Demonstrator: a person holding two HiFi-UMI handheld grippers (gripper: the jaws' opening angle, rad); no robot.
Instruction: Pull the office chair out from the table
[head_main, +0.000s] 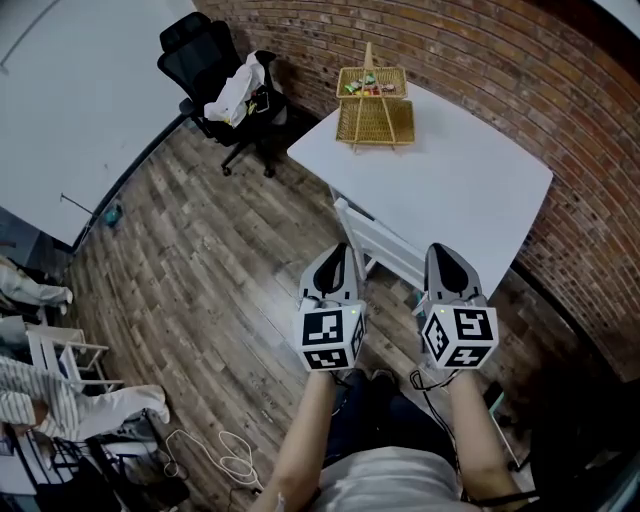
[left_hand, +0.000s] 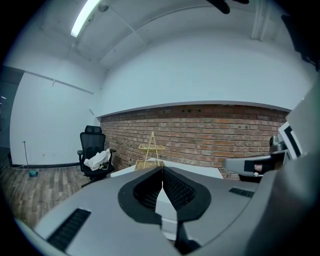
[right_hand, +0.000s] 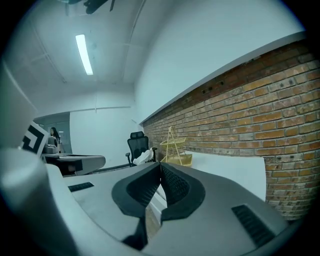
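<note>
While left hand-held gripper (head_main: 337, 252) and right hand-held gripper (head_main: 441, 252) are closed, white chair (head_main: 392, 250) faces table (head_main: 470, 180), backrest (head_main: 352, 217) along edge.

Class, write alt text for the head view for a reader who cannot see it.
The left gripper and right gripper, jaws shut and empty, point toward a white chair tucked at a white table beside a brick wall. A black office chair stands in the far corner.

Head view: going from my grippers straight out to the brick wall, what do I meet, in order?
left gripper and right gripper → white chair → white table → yellow basket rack → brick wall
</note>
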